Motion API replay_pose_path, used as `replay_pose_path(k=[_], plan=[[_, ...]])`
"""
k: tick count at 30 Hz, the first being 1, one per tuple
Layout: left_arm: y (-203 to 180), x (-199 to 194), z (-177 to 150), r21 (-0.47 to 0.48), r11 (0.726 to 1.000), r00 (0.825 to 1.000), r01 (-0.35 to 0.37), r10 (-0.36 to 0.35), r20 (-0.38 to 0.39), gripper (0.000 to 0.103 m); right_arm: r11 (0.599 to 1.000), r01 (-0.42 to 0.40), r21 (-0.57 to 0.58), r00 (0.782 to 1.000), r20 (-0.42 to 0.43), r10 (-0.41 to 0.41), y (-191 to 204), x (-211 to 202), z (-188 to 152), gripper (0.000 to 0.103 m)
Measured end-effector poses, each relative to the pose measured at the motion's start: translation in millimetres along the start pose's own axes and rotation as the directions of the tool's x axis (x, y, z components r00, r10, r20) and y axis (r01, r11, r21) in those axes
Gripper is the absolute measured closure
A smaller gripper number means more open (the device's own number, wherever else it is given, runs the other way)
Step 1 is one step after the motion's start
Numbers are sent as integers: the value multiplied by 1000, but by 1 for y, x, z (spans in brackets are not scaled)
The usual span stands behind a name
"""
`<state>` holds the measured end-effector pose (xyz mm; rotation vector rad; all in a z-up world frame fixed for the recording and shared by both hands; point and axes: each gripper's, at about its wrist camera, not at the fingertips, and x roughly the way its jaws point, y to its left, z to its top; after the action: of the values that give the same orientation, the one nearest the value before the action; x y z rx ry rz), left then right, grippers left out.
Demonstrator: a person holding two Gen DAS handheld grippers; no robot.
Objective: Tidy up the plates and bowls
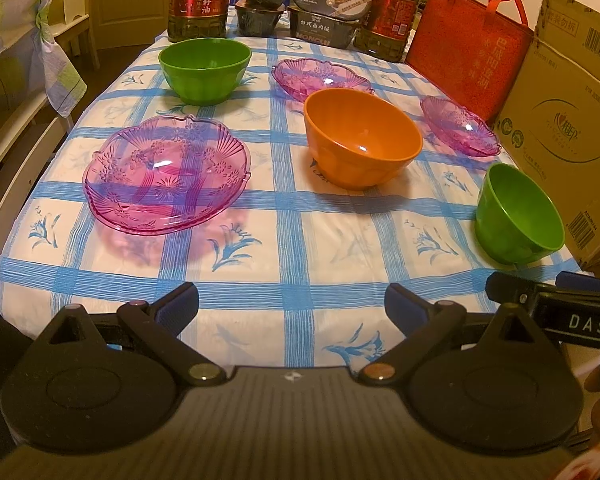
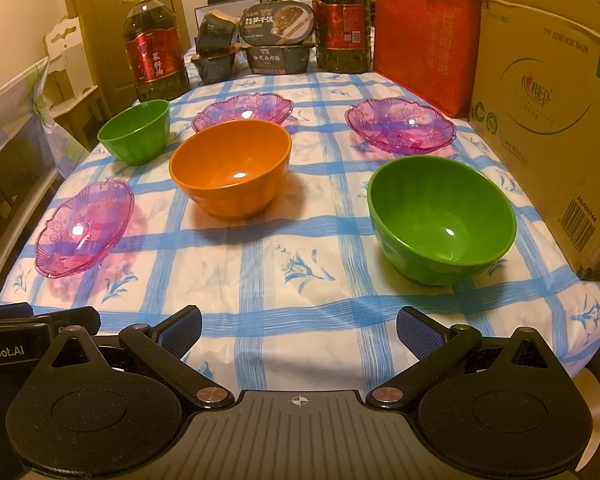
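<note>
Hovering side by side at near table edge: left tool (image 1: 291,307) and right tool (image 2: 299,330), both spread wide, empty

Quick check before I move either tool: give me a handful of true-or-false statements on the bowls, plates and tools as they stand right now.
1. Both the left tool and the right tool are open and hold nothing. True.
2. The orange plastic bowl is stacked inside a green bowl. False: it stands alone on the blue-checked tablecloth.
3. Three transparent pink plastic plates lie on the table. True.
4. The near green plastic bowl is upside down. False: it is upright, opening up.
5. The far green plastic bowl holds food. False: it looks empty.
</note>
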<state>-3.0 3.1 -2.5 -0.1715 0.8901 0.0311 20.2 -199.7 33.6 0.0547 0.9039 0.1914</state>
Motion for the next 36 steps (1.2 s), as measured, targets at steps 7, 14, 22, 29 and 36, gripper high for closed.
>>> replay_pose_path(k=[7, 14, 22, 29, 36], plan=[[0, 0, 0, 0, 1000, 1000, 0, 0, -1, 5, 1000, 0, 0, 1000, 0, 0, 0, 0, 0, 0], [0, 0, 0, -2, 1000, 1000, 1, -1, -1, 4, 1000, -1, 0, 1000, -1, 1, 0, 0, 0, 0], [2, 1, -4, -4, 1000, 1000, 3, -3, -2, 4, 1000, 0, 3, 1000, -4, 0, -1, 2, -1, 0], [3, 1, -5, -6, 1000, 1000, 3, -3, -4, 4, 1000, 0, 5, 1000, -4, 0, -1, 2, -2, 0], [6, 1, -6, -16, 1000, 1000, 6, -6, -4, 4, 1000, -1, 8, 1000, -4, 1, -2, 2, -3, 0]])
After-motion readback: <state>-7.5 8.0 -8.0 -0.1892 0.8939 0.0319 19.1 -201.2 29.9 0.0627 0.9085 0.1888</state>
